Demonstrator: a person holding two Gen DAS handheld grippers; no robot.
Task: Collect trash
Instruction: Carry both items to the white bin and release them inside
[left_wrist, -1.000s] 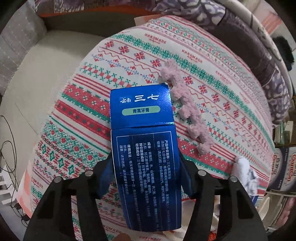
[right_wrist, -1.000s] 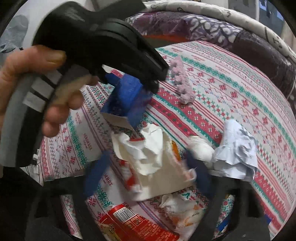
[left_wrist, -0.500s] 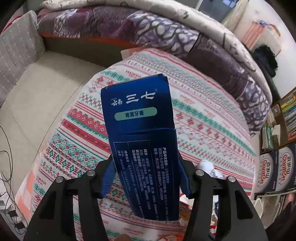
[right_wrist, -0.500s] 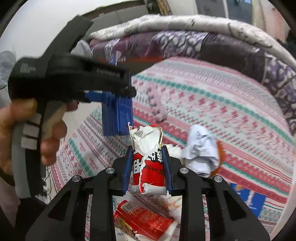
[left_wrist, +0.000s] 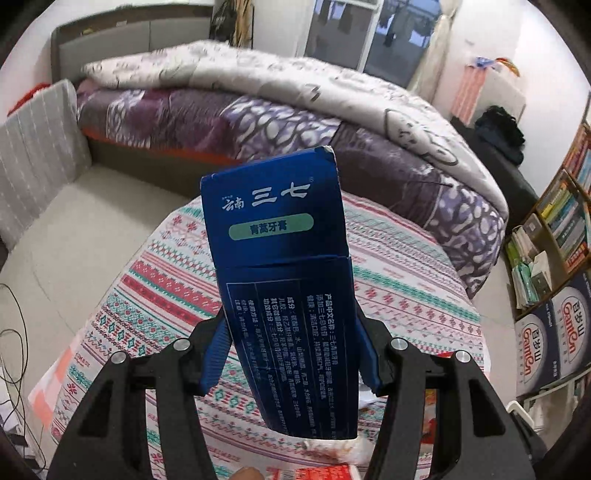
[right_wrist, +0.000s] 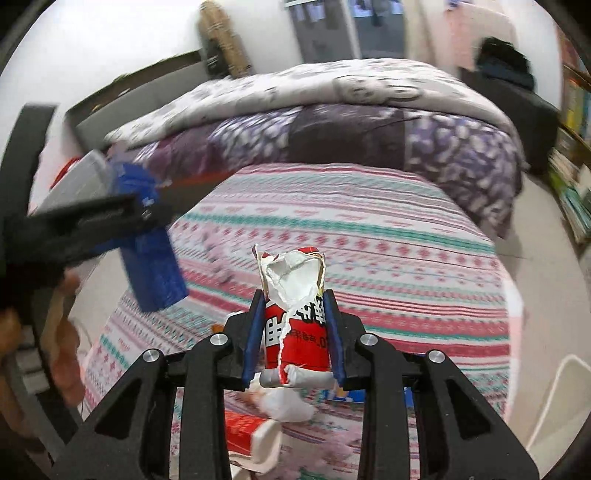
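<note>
Blue toothpaste box (left_wrist: 280, 280) upright in raised left hand-held gripper (left_wrist: 291, 354)

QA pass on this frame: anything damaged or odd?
Right gripper holds a red wrapper torn open, white inside showing. Left gripper holds a blue box with a scuffed top corner. Both trash, nothing else odd.

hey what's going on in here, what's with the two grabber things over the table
A person is collecting trash with a handheld tool in each hand. The left tool is clamped on a blue toothpaste box, held up over the patterned tablecloth. The right tool grips a torn red and white wrapper, also lifted clear. More wrappers and crumpled paper lie on the table below. No bin is in view.
</note>
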